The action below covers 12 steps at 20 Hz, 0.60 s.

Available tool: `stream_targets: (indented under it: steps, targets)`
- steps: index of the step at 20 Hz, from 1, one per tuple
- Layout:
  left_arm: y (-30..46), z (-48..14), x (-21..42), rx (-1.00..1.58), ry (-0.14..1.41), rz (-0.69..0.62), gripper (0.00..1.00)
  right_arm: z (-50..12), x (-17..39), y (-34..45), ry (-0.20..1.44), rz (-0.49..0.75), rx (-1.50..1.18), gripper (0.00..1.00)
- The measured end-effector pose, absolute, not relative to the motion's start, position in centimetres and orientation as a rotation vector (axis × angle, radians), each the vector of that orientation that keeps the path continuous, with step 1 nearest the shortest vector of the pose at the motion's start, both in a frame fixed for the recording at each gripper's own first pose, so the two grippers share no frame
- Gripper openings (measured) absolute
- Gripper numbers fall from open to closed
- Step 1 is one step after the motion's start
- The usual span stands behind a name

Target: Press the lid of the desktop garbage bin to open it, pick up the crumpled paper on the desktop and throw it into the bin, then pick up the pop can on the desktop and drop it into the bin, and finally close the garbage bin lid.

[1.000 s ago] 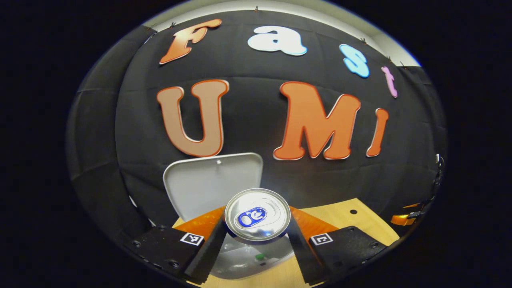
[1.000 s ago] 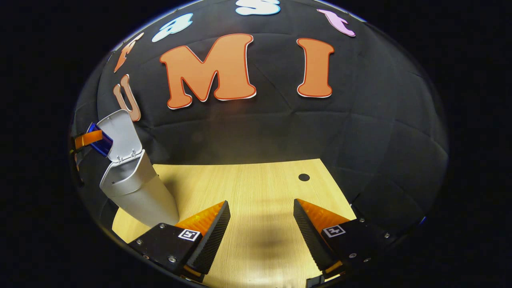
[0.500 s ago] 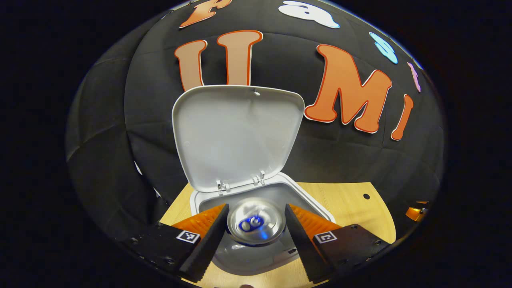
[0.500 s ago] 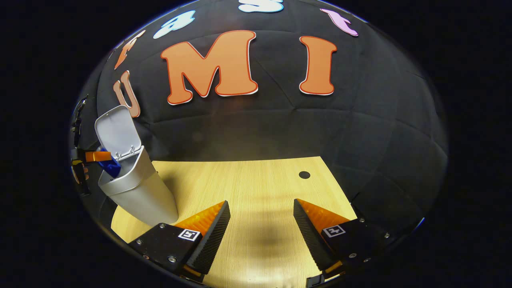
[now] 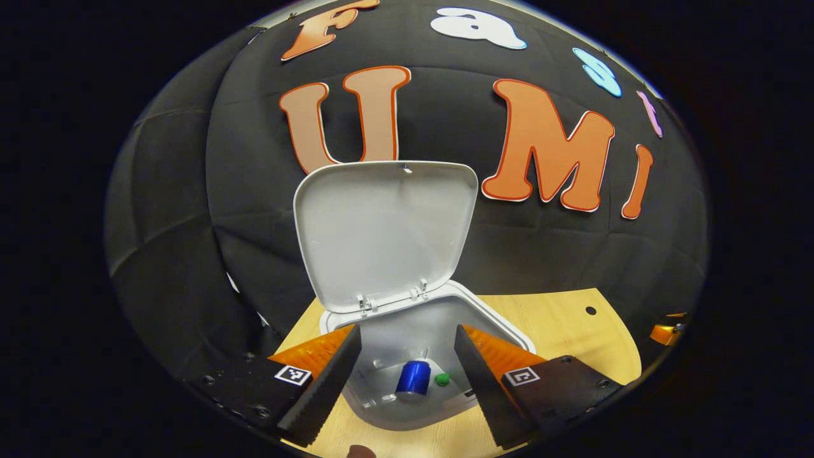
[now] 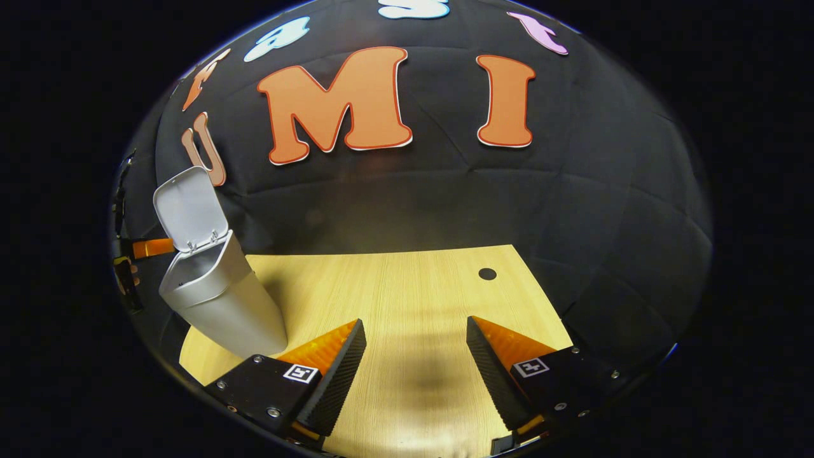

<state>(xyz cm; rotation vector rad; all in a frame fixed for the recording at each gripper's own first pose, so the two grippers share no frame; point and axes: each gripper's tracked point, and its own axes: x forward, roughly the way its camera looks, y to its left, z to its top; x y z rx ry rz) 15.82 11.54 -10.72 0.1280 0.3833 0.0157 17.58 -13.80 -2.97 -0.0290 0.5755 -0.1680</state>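
One bin (image 5: 407,407) on counter (image 5: 559,331), lid (image 5: 385,229) upright, fully open. One pop can (image 5: 413,378) inside bin, near bottom, w/ small green item (image 5: 442,380) beside it. Crumpled paper: can't tell. Left gripper (image 5: 407,375) above bin mouth, jaws wide apart, holding nothing. Right gripper (image 6: 416,369) over bare counter, well apart from bin (image 6: 219,299), jaws wide apart, empty. One dark hole (image 6: 487,274) in counter, far right. Nothing blocking bin opening.

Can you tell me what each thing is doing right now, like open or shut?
Bin: standing on the table.
Lid: open, tipped back.
Can: lying inside the bin.
Left gripper: open, holding nothing, above the bin.
Right gripper: open, holding nothing, over the table.
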Motion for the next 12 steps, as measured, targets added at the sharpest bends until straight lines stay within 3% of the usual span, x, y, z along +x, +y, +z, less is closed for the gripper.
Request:
stream_targets:
  steps: [8, 12]
  targets:
    - [13.2, 4.2, 15.8, 0.073, 0.117, 0.054, 0.93, -2.3, 17.6, -12.2, 0.547, -0.132, -0.002, 0.95]
    - [13.5, 10.4, 18.7, 0.005, 0.085, 0.043, 0.94, -2.1, 17.4, -11.4, 0.534, -0.113, 0.018, 0.95]
